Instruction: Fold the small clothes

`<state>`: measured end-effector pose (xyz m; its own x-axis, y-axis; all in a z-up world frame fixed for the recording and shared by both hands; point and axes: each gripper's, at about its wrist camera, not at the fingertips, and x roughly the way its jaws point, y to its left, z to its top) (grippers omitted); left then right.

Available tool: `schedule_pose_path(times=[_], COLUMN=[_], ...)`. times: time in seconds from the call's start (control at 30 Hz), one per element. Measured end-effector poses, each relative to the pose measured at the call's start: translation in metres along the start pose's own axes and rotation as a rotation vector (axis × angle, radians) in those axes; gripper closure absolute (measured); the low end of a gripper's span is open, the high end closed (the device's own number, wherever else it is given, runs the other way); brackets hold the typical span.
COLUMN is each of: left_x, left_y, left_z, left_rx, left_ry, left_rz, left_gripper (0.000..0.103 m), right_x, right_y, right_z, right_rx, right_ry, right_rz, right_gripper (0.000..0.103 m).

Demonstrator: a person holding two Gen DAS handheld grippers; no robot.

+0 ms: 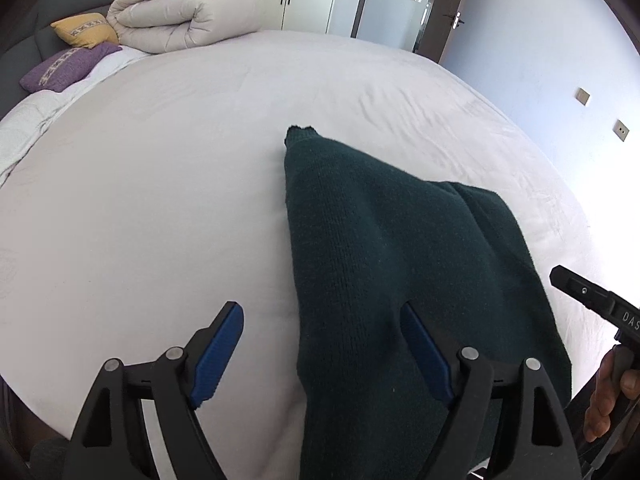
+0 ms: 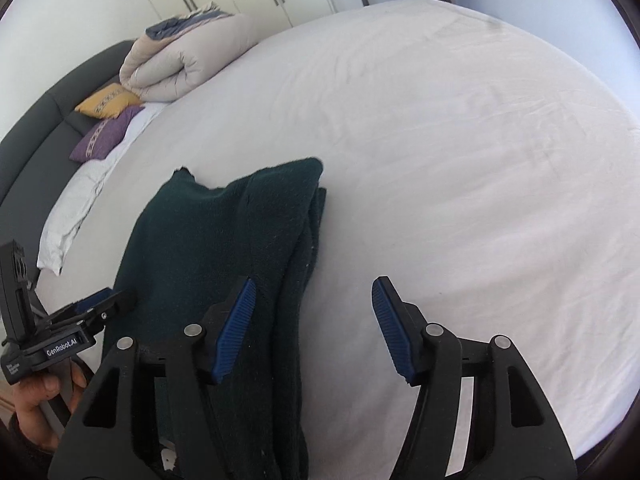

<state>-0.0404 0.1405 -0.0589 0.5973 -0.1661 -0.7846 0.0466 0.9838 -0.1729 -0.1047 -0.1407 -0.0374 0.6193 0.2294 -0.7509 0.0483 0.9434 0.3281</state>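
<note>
Dark green knit sweater [image 1: 380,248] lies folded near the bed's [image 1: 160,160] front edge; left gripper [image 1: 322,344] and right gripper [image 2: 314,320] both spread, holding nothing.

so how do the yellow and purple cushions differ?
Colour: the yellow cushion is mustard, the purple cushion violet. Place: the yellow cushion sits against the folded duvet; the purple cushion lies on its other side, away from the duvet, partly on the white pillow. Shared: both carry a pale patterned band and rest by the dark headboard.
</note>
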Motion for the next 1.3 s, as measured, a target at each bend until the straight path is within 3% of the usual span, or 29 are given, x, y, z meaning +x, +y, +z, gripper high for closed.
schedule_pose_path(times=[0.13,0.23,0.3,0.33,0.4,0.5,0.6,0.67,0.73,0.8,0.97,1.07,1.13,1.23,1.3], left_x=[-0.043,-0.069,-0.071,-0.068,-0.052,-0.025,0.012,0.017,0.005,-0.016,-0.109,-0.178,-0.223,-0.274,-0.292], left_y=[-0.009,-0.019,-0.023,-0.027,-0.034,-0.045,-0.045,-0.039,-0.032,-0.031,-0.029,-0.027,-0.026,-0.033,-0.043], left_z=[-0.003,-0.008,-0.007,-0.004,-0.002,-0.006,-0.01,-0.014,-0.014,-0.011,0.006,0.015,0.014,0.015,0.012], left_rx=[0.047,0.094,0.095,0.087,0.082,0.104,0.115,0.083,0.051,0.051,0.013,-0.051,-0.073,0.004,0.108], left_ry=[-0.168,-0.311,-0.337,-0.331,-0.298,-0.239,-0.114,-0.098,-0.137,-0.21,-0.516,-0.717,-0.857,-1.014,-1.078], left_rz=[0.037,0.114,0.106,0.086,0.058,0.084,0.128,0.144,0.149,0.181,0.273,0.236,0.194,0.247,0.317], left_gripper=[0.0,0.0,0.0,0.0,0.0,0.0,0.0,0.0,0.0,0.0,0.0,0.0,0.0,0.0,0.0], right_x=[-0.042,-0.045,-0.038,-0.03,-0.006,0.03,0.034,0.024,0.011,-0.006,-0.079,-0.129,-0.162,-0.201,-0.218], right_y=[0.002,0.024,0.036,0.041,0.047,0.036,0.018,0.012,0.003,-0.005,0.02,0.052,0.072,0.092,0.1], right_z=[0.002,0.009,0.007,0.003,-0.005,-0.023,-0.031,-0.029,-0.026,-0.02,-0.005,0.002,0.0,-0.007,-0.004], right_rx=[0.044,0.057,0.064,0.064,0.068,0.118,0.166,0.155,0.147,0.15,-0.008,-0.126,-0.184,-0.235,-0.238], right_ry=[-0.096,-0.082,-0.044,-0.014,0.042,0.125,0.1,0.074,0.024,-0.019,-0.249,-0.468,-0.642,-0.853,-0.885], right_rz=[0.103,0.258,0.361,0.396,0.386,0.353,0.388,0.336,0.243,0.205,0.024,-0.086,-0.139,-0.169,-0.159], right_gripper=[0.044,0.044,0.044,0.044,0.044,0.044,0.046,0.045,0.043,0.043,0.04,0.023,0.001,0.0,0.0])
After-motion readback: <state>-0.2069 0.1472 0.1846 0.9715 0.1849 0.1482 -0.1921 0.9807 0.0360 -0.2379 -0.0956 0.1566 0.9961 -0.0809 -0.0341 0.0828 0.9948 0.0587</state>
